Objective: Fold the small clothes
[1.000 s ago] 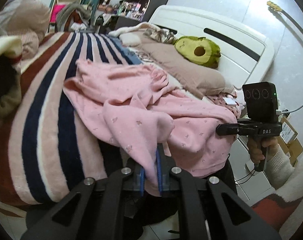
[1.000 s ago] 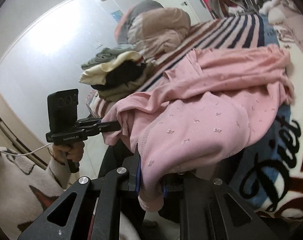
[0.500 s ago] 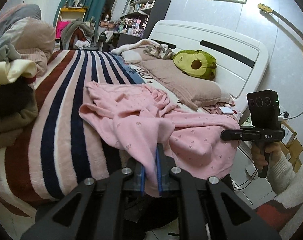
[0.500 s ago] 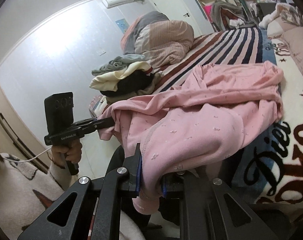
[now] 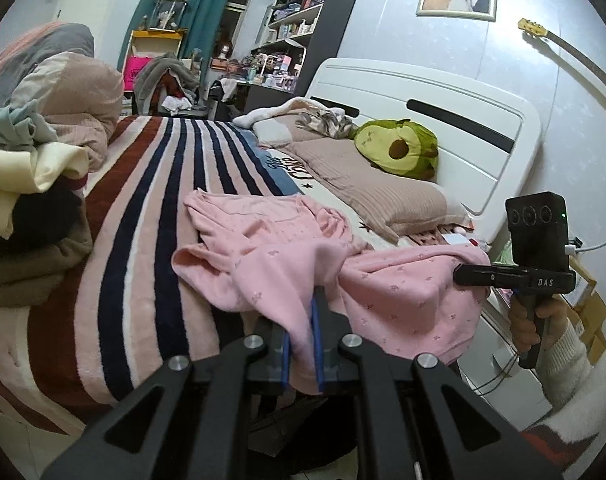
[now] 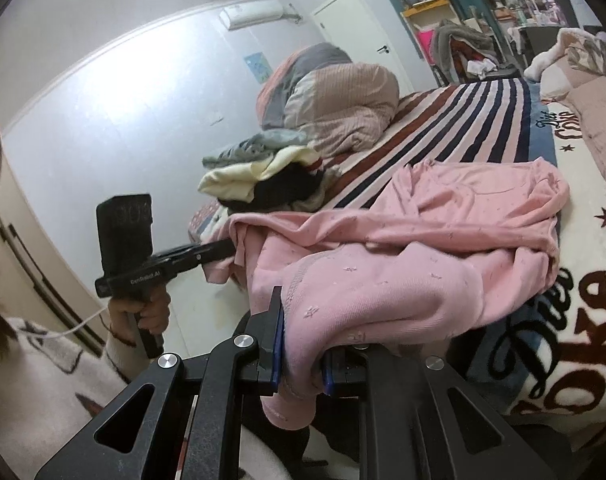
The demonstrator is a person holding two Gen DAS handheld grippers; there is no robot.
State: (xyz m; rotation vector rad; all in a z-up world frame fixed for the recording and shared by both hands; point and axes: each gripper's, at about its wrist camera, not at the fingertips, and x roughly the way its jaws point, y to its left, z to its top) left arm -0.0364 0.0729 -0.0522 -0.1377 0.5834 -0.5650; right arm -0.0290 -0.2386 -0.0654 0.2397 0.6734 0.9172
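- You are at the start of the fold: the pink garment (image 5: 287, 248) is held by its near edge and is not yet laid flat, so spreading comes first.
- Your left gripper (image 5: 301, 344) has its jaws clenched on a bunch of the pink cloth; the fabric hangs down between the blue pads (image 5: 315, 332).
- Your right gripper (image 6: 299, 360) is also closed on the same garment, on a thick roll of the hem that passes through the jaws and hangs below them.
- The garment lies on the bed (image 5: 143, 216), across the striped blanket (image 5: 115, 280), with its near edge over the side of the bed toward you.
- It looks soft and crumpled, with a small printed pattern; a loose sleeve or flap is bunched at the far side, and the middle is full of wrinkles.
- I judge that the next move needs both hands to go apart, so the edge becomes straight, before you lay it down flat.
- A pile of other clothes (image 6: 263, 176) is near on the blanket; keep the pink one apart from it.
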